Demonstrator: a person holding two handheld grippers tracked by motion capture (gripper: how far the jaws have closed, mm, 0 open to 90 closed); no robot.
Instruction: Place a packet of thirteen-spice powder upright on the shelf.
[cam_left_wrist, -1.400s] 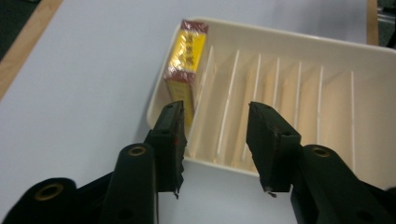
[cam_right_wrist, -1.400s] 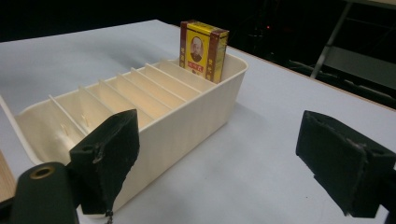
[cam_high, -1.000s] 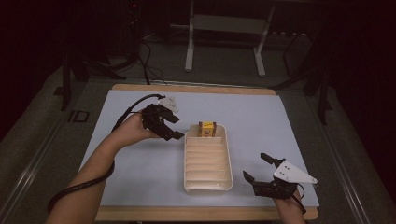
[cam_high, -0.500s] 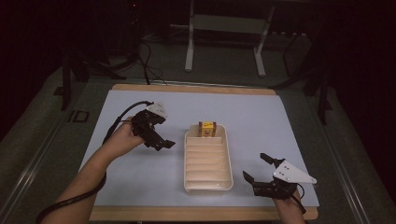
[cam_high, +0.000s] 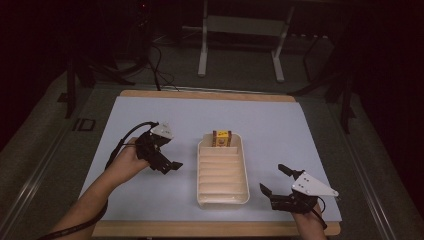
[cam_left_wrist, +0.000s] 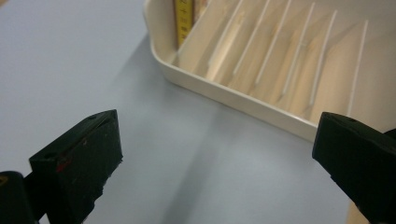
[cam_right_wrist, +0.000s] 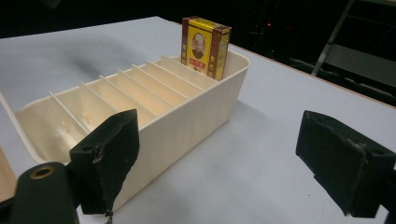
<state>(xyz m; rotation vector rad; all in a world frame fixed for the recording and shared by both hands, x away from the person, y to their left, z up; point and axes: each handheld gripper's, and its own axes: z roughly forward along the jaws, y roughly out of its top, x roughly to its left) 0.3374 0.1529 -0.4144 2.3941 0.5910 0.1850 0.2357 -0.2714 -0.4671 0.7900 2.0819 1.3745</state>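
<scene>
A cream tray (cam_high: 201, 165) with several thin dividers lies mid-table. A small red and yellow box (cam_high: 222, 138) stands upright in its farthest slot. My left gripper (cam_high: 170, 155) hovers low over the mat just left of the tray. Its jaws have just been opening and stand open with nothing between them. In the left gripper view the tray's rim (cam_left_wrist: 224, 93) and the box's edge (cam_left_wrist: 183, 18) lie ahead of the left gripper (cam_left_wrist: 219, 140). My right gripper (cam_high: 272, 178) rests open near the tray's front right corner. In the right gripper view the right gripper (cam_right_wrist: 217, 135) faces the tray's wall (cam_right_wrist: 187, 121) and the box (cam_right_wrist: 205, 44).
A pale blue mat (cam_high: 280, 125) covers the wooden table (cam_high: 210, 229). Metal stand legs (cam_high: 240, 30) and cables sit on the dark floor beyond the far edge. Open mat lies on both sides of the tray.
My left gripper has drawn back from beside the box, leftward and toward the table's near side, and sunk lower. The box stays in its slot. The right gripper has kept still.
</scene>
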